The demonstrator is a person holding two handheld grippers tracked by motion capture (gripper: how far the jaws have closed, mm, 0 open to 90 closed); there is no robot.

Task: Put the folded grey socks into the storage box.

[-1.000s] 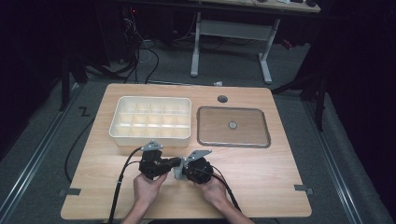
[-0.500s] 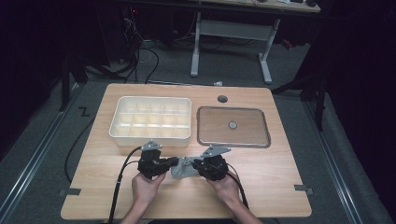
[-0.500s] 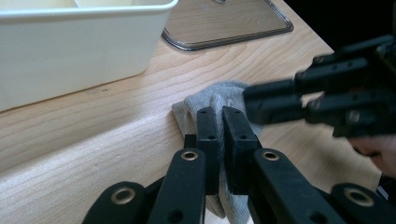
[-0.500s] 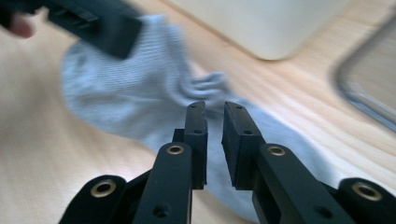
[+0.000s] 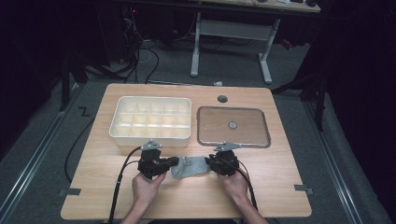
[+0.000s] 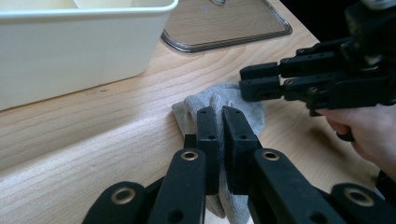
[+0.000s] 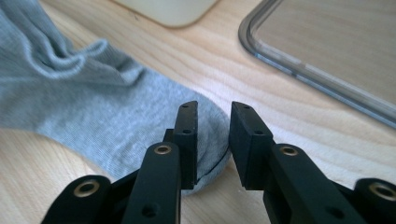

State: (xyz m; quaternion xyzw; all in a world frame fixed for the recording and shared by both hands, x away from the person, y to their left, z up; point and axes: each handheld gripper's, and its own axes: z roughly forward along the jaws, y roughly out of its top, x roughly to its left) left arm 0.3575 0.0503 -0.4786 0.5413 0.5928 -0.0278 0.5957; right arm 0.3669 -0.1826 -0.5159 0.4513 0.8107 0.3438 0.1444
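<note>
We see a grey sock (image 5: 190, 167) lying flat on the worktop (image 5: 280, 186), in front of the white divided tray (image 5: 152, 118). Our left tongs (image 6: 222, 122) pinch one end of it; our right tongs (image 7: 212, 135) stand spread at the other end, one jaw resting on the fabric.
</note>
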